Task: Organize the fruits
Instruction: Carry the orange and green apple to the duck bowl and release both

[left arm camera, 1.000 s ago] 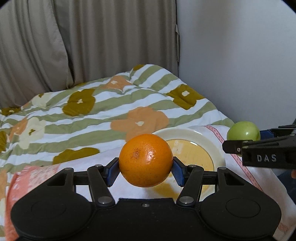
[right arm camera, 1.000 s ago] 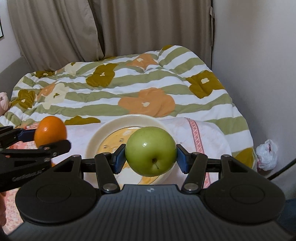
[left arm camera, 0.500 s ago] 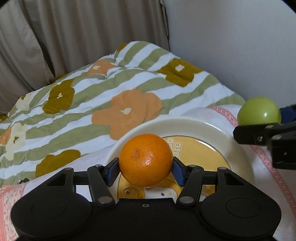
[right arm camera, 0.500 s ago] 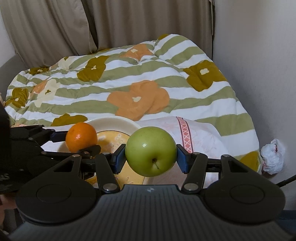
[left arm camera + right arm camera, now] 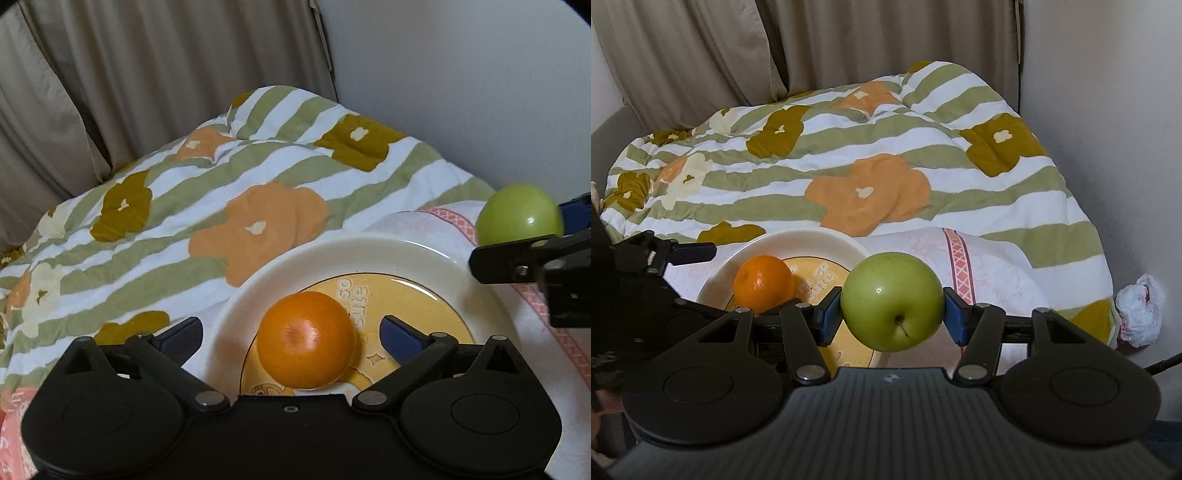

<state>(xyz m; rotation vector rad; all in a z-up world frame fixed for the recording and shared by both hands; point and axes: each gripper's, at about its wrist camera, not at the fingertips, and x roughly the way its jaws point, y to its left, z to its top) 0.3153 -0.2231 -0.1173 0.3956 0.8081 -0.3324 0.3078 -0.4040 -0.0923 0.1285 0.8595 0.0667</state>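
Note:
An orange [image 5: 306, 339] lies on the yellow centre of a cream plate [image 5: 373, 254]. My left gripper [image 5: 291, 332] straddles it with its jaws opening wide, and neither blue pad touches the fruit. My right gripper [image 5: 892, 312] is shut on a green apple [image 5: 892, 300], its stem facing the camera, held above the plate's right edge. In the left wrist view the apple [image 5: 519, 216] and a black finger of the right gripper show at the right. The orange [image 5: 762, 284] and plate [image 5: 820, 240] also show in the right wrist view.
The plate rests on a white cloth with a pink patterned border [image 5: 960, 258], spread over a striped floral quilt [image 5: 868, 166]. Curtains [image 5: 147, 74] hang behind and a pale wall [image 5: 1108, 110] stands at the right. A crumpled white bag [image 5: 1139, 314] lies by the wall.
Both grippers came down toward the plate. The left gripper's jaws spread apart and let go of the orange, which now rests on the plate. The right gripper keeps its hold on the apple.

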